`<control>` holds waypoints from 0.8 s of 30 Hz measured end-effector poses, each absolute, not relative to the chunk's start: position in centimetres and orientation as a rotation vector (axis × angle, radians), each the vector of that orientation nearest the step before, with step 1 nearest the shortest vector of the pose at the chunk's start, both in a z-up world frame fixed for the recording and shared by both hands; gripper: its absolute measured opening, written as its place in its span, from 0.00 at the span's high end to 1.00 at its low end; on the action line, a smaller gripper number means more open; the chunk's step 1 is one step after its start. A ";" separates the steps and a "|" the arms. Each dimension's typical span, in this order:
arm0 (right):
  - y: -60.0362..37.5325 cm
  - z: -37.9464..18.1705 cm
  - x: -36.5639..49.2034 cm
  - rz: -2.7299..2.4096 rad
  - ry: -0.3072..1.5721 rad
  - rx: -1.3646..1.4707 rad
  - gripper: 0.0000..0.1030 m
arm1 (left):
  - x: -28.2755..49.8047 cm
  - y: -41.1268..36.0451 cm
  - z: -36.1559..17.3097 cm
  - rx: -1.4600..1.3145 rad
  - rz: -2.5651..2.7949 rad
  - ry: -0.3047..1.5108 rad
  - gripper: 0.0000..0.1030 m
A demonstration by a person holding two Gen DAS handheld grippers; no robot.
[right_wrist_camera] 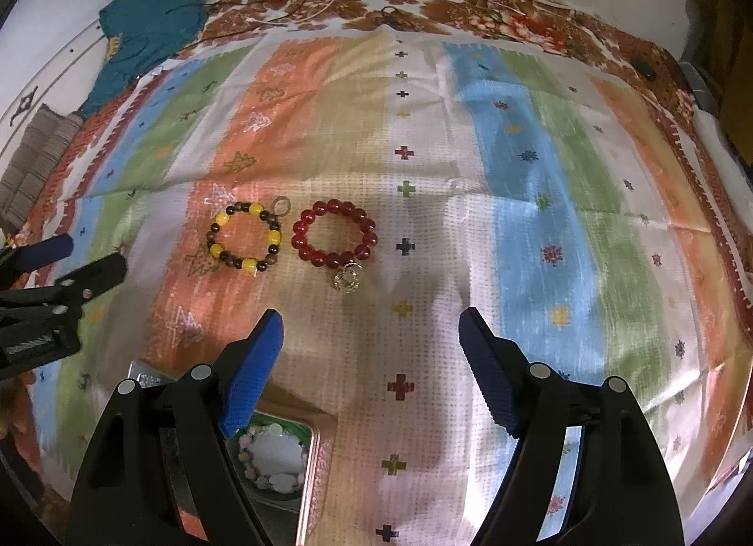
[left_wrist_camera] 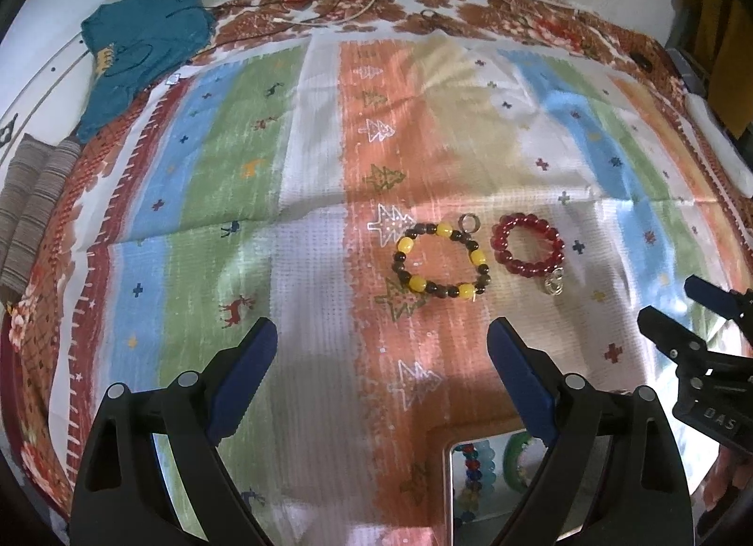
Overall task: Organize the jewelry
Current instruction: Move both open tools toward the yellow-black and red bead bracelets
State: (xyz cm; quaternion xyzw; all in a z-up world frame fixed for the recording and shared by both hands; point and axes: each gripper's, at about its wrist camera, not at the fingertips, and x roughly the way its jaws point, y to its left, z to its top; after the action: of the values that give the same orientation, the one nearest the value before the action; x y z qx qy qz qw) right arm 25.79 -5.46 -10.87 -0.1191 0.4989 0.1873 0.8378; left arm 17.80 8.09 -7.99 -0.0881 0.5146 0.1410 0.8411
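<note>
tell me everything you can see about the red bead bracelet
The red bead bracelet is a closed ring of round, glossy, translucent dark-red beads that look like glass or plastic. It lies flat on the striped cloth, just right of the yellow and dark bead bracelet, with a narrow gap between them. A small silvery-gold charm rests at its near edge; how it is attached is unclear. Nothing grips it: both grippers are open and short of it.

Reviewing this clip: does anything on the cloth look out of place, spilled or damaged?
Nothing stands out. The yellow and dark bead bracelet and the red bead bracelet lie flat side by side on the striped cloth, both whole. The box near the bottom edge holds more beads, none spilled.
</note>
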 end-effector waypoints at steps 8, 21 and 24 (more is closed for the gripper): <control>-4.8 -12.0 27.3 0.385 1.079 -0.264 0.25 | 19.3 8.7 -9.2 -0.190 0.288 1.112 0.13; -3.9 -14.3 30.3 0.368 1.116 -0.275 0.25 | 21.9 10.1 -11.7 -0.217 0.260 1.151 0.15; -3.7 -14.5 30.8 0.368 1.116 -0.277 0.25 | 22.4 10.2 -12.1 -0.219 0.257 1.158 0.15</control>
State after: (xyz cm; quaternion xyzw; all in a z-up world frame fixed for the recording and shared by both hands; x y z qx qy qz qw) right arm 30.80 -3.66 -14.46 -0.1303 0.5246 0.1728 0.8234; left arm 22.42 10.23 -12.10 -0.1030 0.5447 0.1210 0.8234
